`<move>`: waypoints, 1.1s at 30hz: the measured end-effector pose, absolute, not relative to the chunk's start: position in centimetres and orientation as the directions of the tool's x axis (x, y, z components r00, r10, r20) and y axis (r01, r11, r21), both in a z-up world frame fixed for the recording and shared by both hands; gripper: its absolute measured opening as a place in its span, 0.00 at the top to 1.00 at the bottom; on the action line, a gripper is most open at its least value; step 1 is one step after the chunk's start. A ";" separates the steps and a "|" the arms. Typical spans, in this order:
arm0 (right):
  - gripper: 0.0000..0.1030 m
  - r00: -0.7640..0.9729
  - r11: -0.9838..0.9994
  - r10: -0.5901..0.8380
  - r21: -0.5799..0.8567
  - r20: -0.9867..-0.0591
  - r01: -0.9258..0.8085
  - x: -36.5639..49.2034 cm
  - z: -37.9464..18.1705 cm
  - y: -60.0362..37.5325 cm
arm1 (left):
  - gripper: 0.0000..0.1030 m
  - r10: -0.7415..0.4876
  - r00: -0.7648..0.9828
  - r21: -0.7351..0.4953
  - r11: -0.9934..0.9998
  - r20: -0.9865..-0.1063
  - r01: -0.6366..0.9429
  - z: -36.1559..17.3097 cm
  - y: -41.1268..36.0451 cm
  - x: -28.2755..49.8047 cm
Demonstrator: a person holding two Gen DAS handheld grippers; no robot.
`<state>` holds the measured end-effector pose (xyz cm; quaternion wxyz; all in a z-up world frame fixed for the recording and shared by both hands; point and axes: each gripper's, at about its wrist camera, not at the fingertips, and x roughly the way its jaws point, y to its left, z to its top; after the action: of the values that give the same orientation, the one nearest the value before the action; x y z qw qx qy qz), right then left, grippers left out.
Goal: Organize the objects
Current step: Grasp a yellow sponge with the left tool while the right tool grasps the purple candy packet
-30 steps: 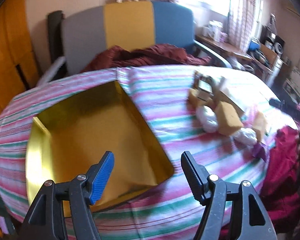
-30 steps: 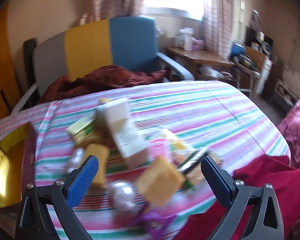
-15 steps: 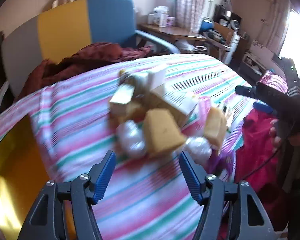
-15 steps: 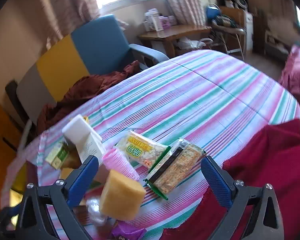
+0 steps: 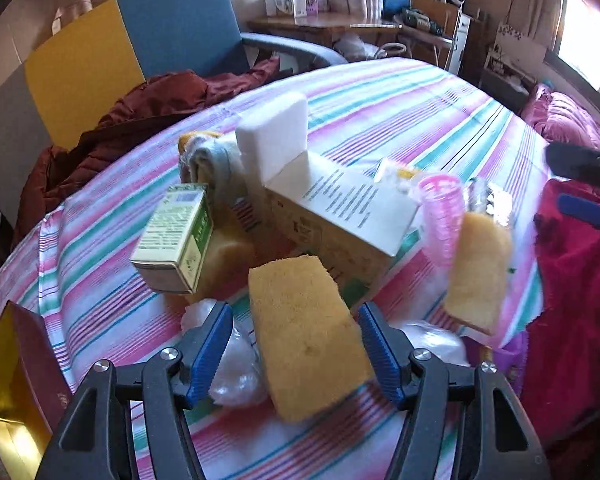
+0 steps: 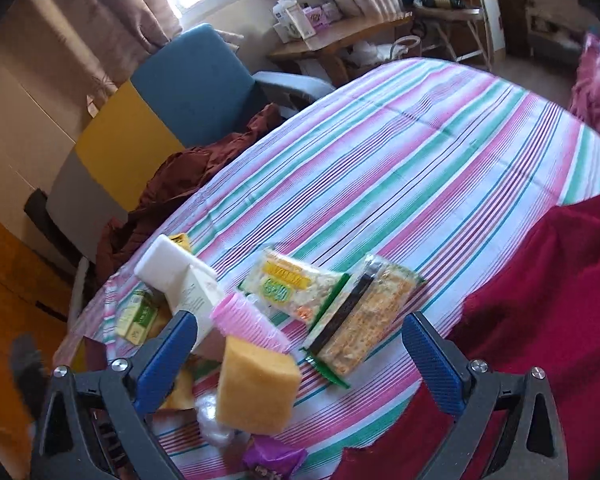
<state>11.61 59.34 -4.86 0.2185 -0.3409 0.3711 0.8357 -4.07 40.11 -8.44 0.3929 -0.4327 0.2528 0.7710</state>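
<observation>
A pile of objects lies on the striped tablecloth (image 5: 400,120). My left gripper (image 5: 296,354) straddles a yellow sponge (image 5: 304,336); its jaws are closing, with a gap still showing on the left side. Behind the sponge are a green box (image 5: 176,236), a white carton (image 5: 340,212), a white block (image 5: 274,136), pink cups (image 5: 440,216) and a second sponge (image 5: 478,272). My right gripper (image 6: 299,317) hangs open and empty above that second sponge (image 6: 256,392), a noodle pack (image 6: 292,288) and a cracker pack (image 6: 364,320).
A gold tray (image 5: 4,392) sits at the table's left edge. Clear plastic bags (image 5: 232,364) lie under the left fingers and a purple wrapper (image 6: 272,456) near the front edge. Red cloth (image 6: 540,300) covers the right front; a chair (image 5: 140,40) with a maroon jacket stands behind.
My left gripper swung right from over the gold tray to the pile, came down around the yellow sponge, and its jaws narrowed. My right gripper rolled and now looks down on the snack packs.
</observation>
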 end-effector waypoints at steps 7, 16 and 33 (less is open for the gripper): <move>0.00 -0.676 -0.685 0.025 0.480 -0.737 -0.549 9.9 -5.2 57.9 | 0.56 0.445 -0.301 0.008 -0.550 -0.844 -0.835 -8.5 39.1 -3.8; 0.02 -0.611 -0.751 -0.055 0.436 -0.789 -0.496 7.9 -6.7 56.0 | 0.56 0.512 -0.327 -0.042 -0.584 -0.795 -0.811 -5.9 35.4 -2.5; 0.03 -0.343 -0.971 -0.081 0.152 -0.936 -0.186 6.6 -8.5 47.2 | 0.56 0.557 -0.335 -0.115 -0.622 -0.760 -0.774 -3.0 28.6 -0.6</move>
<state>6.58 47.20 -8.51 0.0325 -0.5721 0.1168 0.8111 -0.60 28.57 -3.01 0.4131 -0.4025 0.1349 0.8057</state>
